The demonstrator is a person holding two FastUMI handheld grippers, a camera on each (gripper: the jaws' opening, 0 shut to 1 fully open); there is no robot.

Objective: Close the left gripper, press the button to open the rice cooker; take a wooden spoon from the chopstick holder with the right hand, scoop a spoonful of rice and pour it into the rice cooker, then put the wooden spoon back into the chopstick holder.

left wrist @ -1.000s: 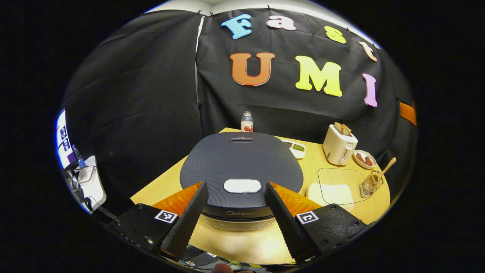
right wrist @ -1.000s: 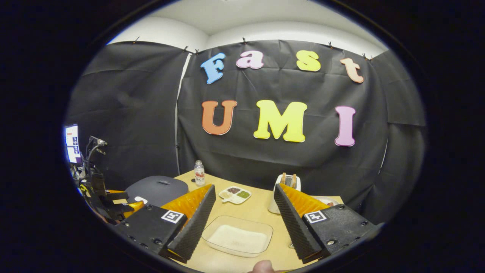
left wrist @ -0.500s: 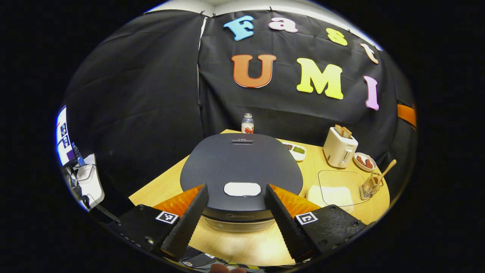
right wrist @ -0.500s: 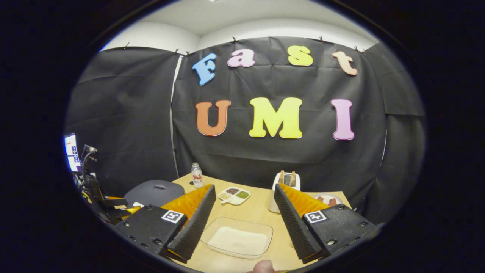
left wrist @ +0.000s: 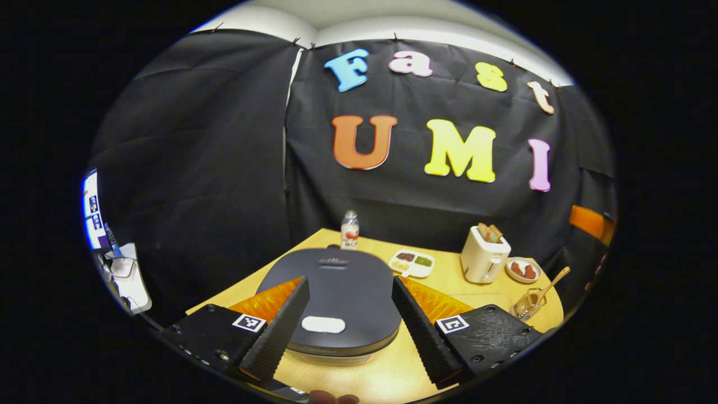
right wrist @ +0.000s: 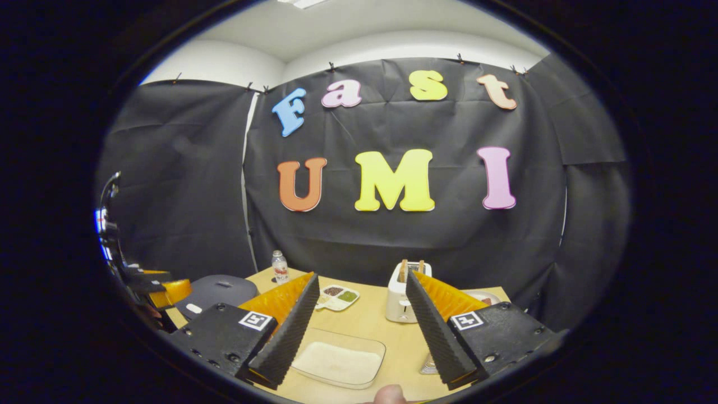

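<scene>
Left gripper (left wrist: pixel 348 331) has backed off the rice cooker (left wrist: pixel 336 292), lid closed.

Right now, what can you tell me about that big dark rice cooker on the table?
The rice cooker is a wide, low appliance with a dark, finely textured lid that looks like matte plastic. The lid is shut and lies flat. A pale oval button sits near its front edge, and a small slot-like fitting near the back. It stands on the wooden table, with a small bottle behind it. The left hand-held gripper is open in front of it, with nothing between its fingers.
</scene>
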